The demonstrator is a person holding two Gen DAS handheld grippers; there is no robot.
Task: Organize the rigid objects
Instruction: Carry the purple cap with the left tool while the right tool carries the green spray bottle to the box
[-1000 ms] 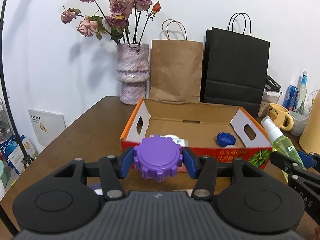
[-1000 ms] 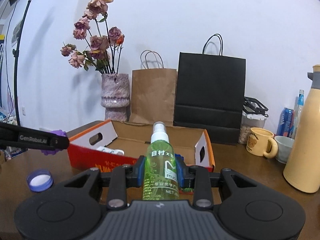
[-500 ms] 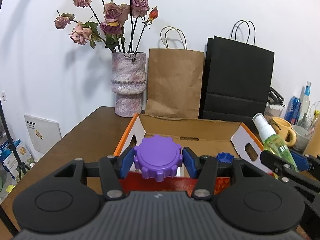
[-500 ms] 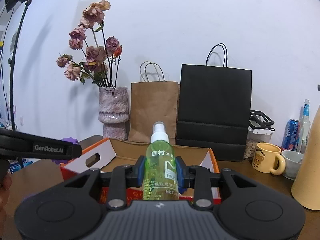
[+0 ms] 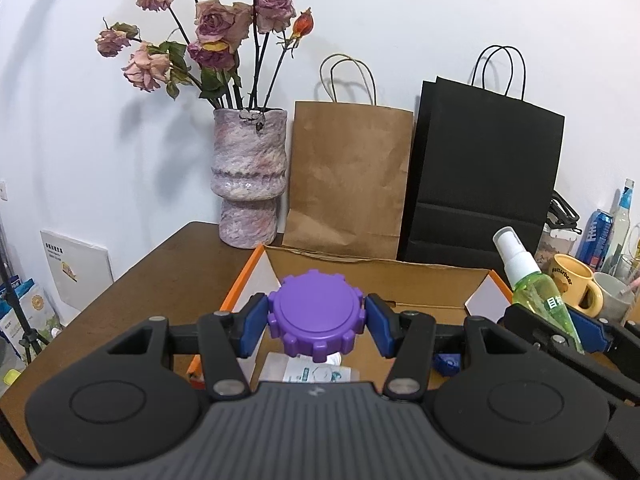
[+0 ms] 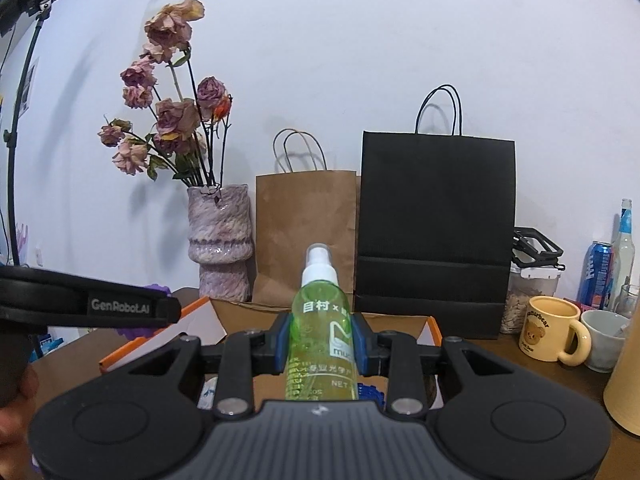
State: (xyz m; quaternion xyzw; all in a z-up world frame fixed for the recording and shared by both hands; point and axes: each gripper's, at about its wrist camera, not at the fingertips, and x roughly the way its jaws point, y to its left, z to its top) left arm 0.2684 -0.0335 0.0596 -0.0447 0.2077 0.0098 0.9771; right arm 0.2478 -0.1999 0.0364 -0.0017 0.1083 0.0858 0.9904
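Both views are evenly and brightly lit by soft indoor light. Soft grey shadows are thrown onto the white wall (image 5: 400,8) behind the dried roses (image 5: 216,40), displaced to the left and upward, and fainter loop shadows are cast by the handles of the brown paper bag (image 5: 348,176) and the black paper bag (image 6: 436,232). Little detail is kept in the black bag, which is rendered almost flat. Strong fisheye bending is seen at the edges, where the light stand (image 6: 20,120) is curved and the corners are darkened. The nearest gripper body is slightly softened, while the background is kept sharp. No glare is noticed.
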